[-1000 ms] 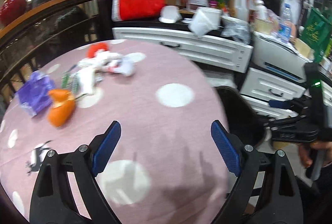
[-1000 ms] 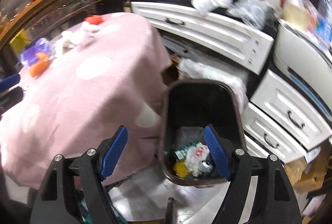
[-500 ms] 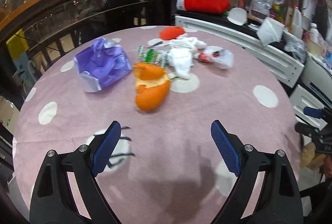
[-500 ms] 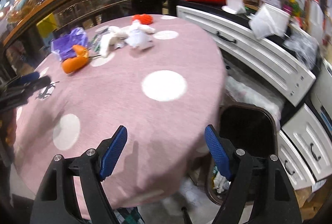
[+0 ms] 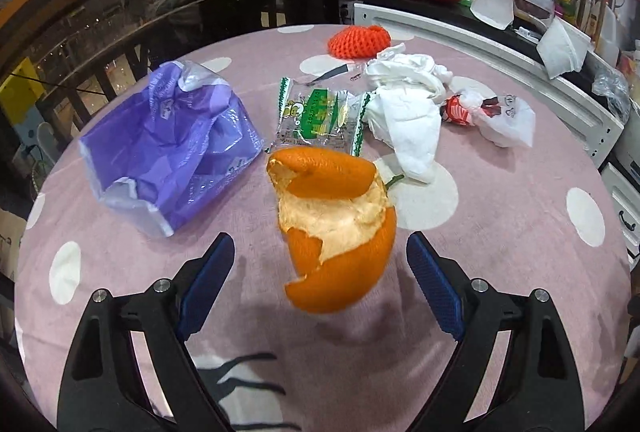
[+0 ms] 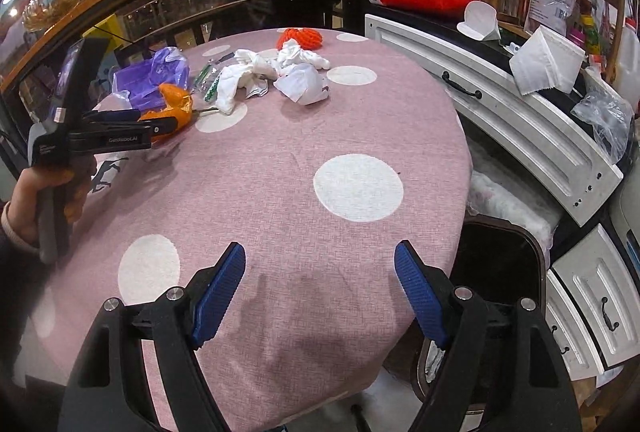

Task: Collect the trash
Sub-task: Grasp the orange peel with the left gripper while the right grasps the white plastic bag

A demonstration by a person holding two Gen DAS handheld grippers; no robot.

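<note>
Most of the trash sits uncollected on my pink dotted table (image 6: pixel 280 172). My left claw (image 5: pixel 320 272) is spread wide around the curled, pithy orange peel (image 5: pixel 336 232), not yet pinching it. Beyond lie a crinkled purple bag (image 5: pixel 172 148), a glossy green wrapper (image 5: pixel 320 120), crumpled tissues (image 5: pixel 408 112) and an orange foam net (image 5: pixel 358 40). My right claw (image 6: pixel 320 292) hangs open and empty near the dark bin (image 6: pixel 500 256) beside the table.

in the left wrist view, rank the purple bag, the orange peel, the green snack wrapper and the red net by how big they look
1. purple bag
2. orange peel, though nearest the camera, so unsure
3. green snack wrapper
4. red net, farthest away
</note>
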